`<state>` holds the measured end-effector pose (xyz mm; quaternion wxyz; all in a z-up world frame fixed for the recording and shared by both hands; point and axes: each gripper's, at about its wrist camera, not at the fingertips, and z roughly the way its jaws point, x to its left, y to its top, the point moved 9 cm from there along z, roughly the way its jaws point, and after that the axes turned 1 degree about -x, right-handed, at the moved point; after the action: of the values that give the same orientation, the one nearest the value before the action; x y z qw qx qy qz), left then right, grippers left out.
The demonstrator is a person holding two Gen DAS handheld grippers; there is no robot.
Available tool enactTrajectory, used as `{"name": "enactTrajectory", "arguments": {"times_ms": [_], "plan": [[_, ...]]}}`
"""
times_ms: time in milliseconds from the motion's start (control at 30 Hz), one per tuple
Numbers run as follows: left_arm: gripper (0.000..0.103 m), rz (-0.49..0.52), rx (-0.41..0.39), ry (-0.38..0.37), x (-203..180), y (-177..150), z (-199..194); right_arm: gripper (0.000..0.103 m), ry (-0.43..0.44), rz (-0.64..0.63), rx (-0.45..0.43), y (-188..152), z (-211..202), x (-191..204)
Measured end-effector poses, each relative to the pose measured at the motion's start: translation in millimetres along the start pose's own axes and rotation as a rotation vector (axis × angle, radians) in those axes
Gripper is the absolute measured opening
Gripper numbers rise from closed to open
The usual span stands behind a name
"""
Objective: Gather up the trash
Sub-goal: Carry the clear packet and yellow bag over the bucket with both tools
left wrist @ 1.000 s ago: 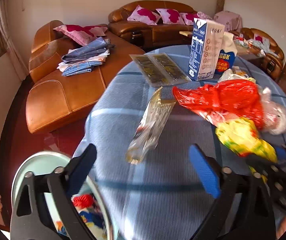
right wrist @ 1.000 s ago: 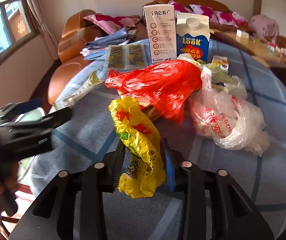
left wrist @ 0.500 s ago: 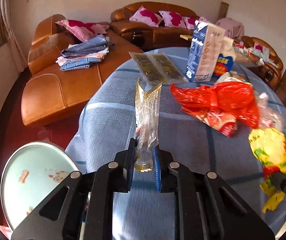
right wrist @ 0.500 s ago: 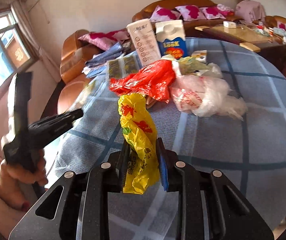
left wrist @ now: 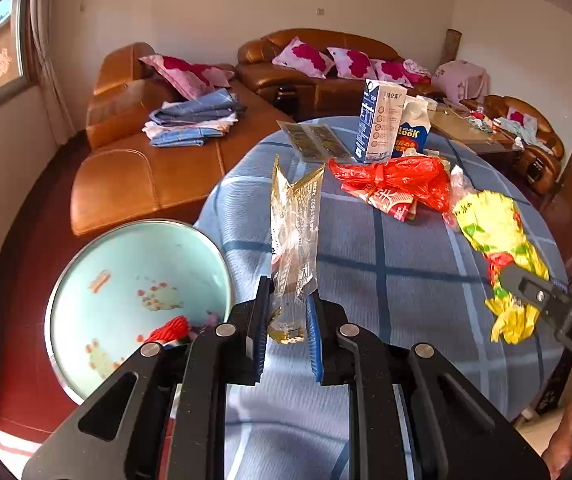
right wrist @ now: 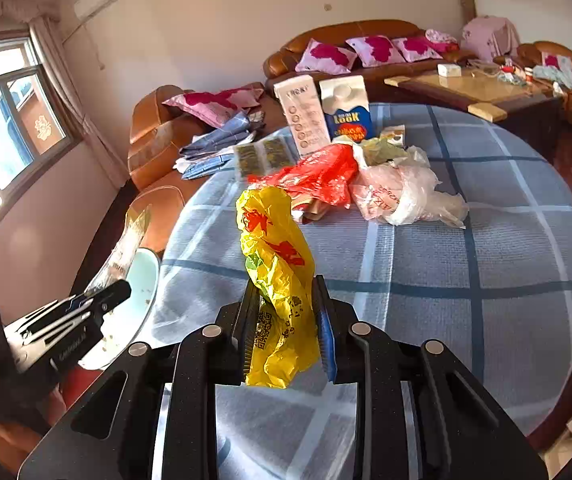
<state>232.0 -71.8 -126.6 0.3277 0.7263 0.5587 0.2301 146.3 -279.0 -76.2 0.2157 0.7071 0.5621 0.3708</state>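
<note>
At the far left we see a round pale-blue basin beside the desk, with a red scrap and other bits lying at its near edge. Just right of it, our left hand-held gripper is pressed together on the bottom of a clear, gold-printed wrapper, which stands up from the jaws above the desk's left edge, lifted off the blue checked cloth. Farther back on the desk lies a flat pair of dark sachets, then a tall white-and-blue carton touching a blue milk carton. In front of those a crumpled red plastic bag rests on the cloth, and in the right wrist view a whitish plastic bag lies against its right side. At the right, our right hand-held gripper pinches a yellow plastic bag near its lower end, so the bag rises twisted from the jaws, clear of the desk and just in front of the red bag.
</note>
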Motion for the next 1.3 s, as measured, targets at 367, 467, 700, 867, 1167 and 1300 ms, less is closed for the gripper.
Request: {"name": "enactTrajectory", "arguments": {"times_ms": [367, 467, 700, 867, 1167, 1300], "plan": [[0.017, 0.011, -0.05, 0.049, 9, -14, -42, 0.027, 0.034, -0.056, -0.031, -12, -29, 41], [0.017, 0.006, -0.061, 0.05, 12, -16, -52, 0.028, 0.035, -0.066, -0.035, -13, -34, 47], [0.017, 0.002, -0.077, 0.054, 15, -23, -67, 0.028, 0.025, -0.089, -0.031, -20, -38, 57], [0.017, -0.002, -0.081, 0.055, 17, -26, -73, 0.028, 0.032, -0.109, -0.026, -26, -40, 66], [0.017, -0.007, -0.083, 0.058, 21, -29, -76, 0.028, 0.041, -0.12, -0.026, -30, -43, 75], [0.017, -0.013, -0.077, 0.054, 22, -31, -75, 0.028, 0.046, -0.129, -0.021, -32, -41, 77]]}}
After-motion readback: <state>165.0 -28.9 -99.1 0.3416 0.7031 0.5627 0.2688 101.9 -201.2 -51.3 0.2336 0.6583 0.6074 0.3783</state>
